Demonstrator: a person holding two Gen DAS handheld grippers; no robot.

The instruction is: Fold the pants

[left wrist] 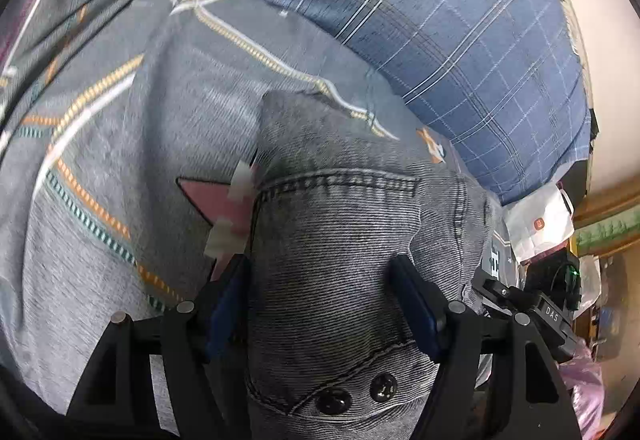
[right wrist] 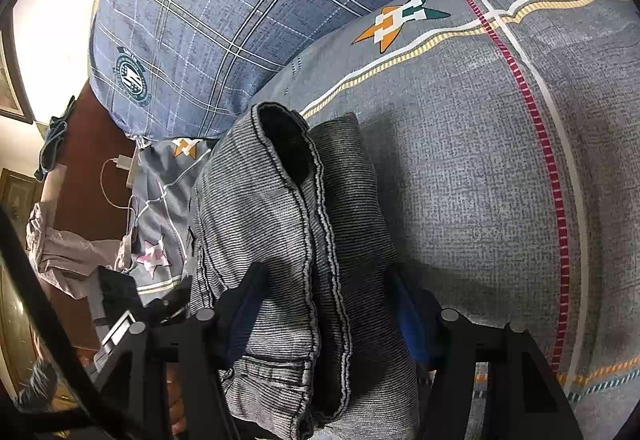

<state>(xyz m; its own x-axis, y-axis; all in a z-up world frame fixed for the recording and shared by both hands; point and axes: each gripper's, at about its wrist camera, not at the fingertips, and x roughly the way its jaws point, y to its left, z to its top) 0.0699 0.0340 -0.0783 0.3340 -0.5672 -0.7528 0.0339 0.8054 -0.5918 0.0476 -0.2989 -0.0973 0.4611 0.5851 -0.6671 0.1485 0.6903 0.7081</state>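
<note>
The pants (left wrist: 336, 240) are grey denim, bunched into a thick folded bundle on the grey patterned bedspread (left wrist: 120, 144). My left gripper (left wrist: 320, 268) is shut on the bundle at the waist end, where a pocket seam and two metal buttons (left wrist: 356, 394) show. In the right wrist view the pants (right wrist: 288, 232) show as stacked folds with hemmed edges and a dark opening at the top. My right gripper (right wrist: 324, 288) is shut on this bundle, its blue pads pressing both sides. The right gripper also shows in the left wrist view (left wrist: 532, 304), close beside the pants.
A blue plaid pillow (left wrist: 440, 20) lies at the head of the bed, also in the right wrist view (right wrist: 208, 8). A white bag (left wrist: 536, 224) and clutter sit beyond the bed's edge. A charger cable (right wrist: 116, 180) and pink cloth (right wrist: 60, 248) lie on a brown surface at left.
</note>
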